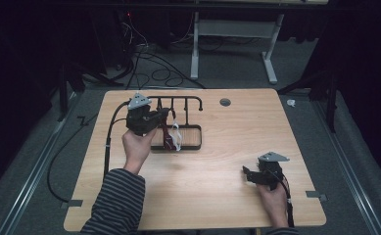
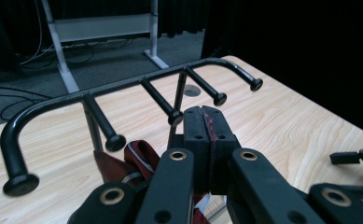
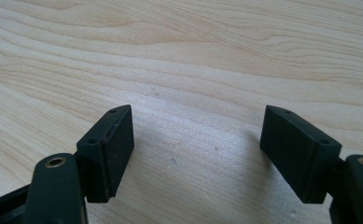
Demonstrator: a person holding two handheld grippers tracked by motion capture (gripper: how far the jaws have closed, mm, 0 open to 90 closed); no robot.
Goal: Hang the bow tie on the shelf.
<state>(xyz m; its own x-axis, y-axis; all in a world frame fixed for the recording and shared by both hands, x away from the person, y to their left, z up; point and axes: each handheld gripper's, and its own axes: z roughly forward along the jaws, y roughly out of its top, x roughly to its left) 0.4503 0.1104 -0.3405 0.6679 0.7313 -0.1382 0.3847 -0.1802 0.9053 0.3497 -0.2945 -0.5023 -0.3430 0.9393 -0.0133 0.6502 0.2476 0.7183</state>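
wooden table across the middle of the high view, grey floor and cables beyond, white desk legs at upper centre. black peg rack on its tray base at centre left of that frame; five knobbed pegs fanning across the left gripper view, rack

left gripper up at the rack, clamped tight on a thin dark-red strap, a sliver of red just visible between the closed pads. more of it, red strap with pale trim and a pale loop, hanging down toward the tray in the high view, bunched at lower left in the left gripper view

right gripper low at lower right of the high view, resting near the table, jaws spread wide and holding nothing, bare wood grain between them in the right gripper view, right gripper

likely step: hooking the strap over a peg. best done by lifting the loop clear above a knob, then sliding back along the peg before letting go. looks worth keeping the pinch high so the loop hangs open

in the way: neighbouring pegs close on both sides, knobs ready to snag the fabric, slack below liable to catch on the tray edge
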